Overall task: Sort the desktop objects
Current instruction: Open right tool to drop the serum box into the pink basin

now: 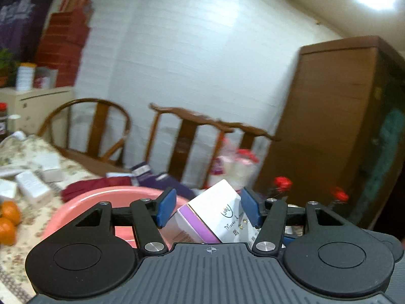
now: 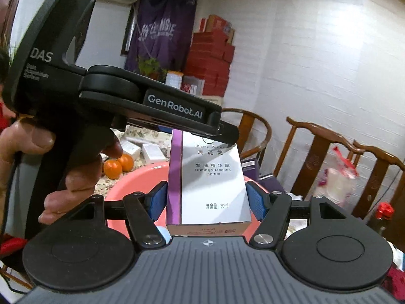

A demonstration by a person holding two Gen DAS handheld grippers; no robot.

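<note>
A white serum box (image 2: 210, 185) with a purple side hangs in the air over a pink basin (image 2: 136, 179). My right gripper (image 2: 207, 200) is shut on the box's lower end, a blue pad flat on each side. My left gripper (image 2: 227, 133) comes in from the left, held by a person's hand (image 2: 76, 172), and its fingers sit at the box's far, logo end. In the left wrist view the same box (image 1: 217, 210) lies tilted between the left gripper's (image 1: 208, 209) blue pads, which rest against its sides. The basin (image 1: 101, 195) shows just below.
The flowered tablecloth (image 1: 15, 255) holds two oranges (image 1: 8, 217), also in the right wrist view (image 2: 117, 166), and several small white boxes (image 1: 31, 185). Wooden chairs (image 1: 192, 136) stand beyond the table. A brown wardrobe (image 1: 329, 126) is at the right, and red boxes (image 2: 212, 60) are stacked by the wall.
</note>
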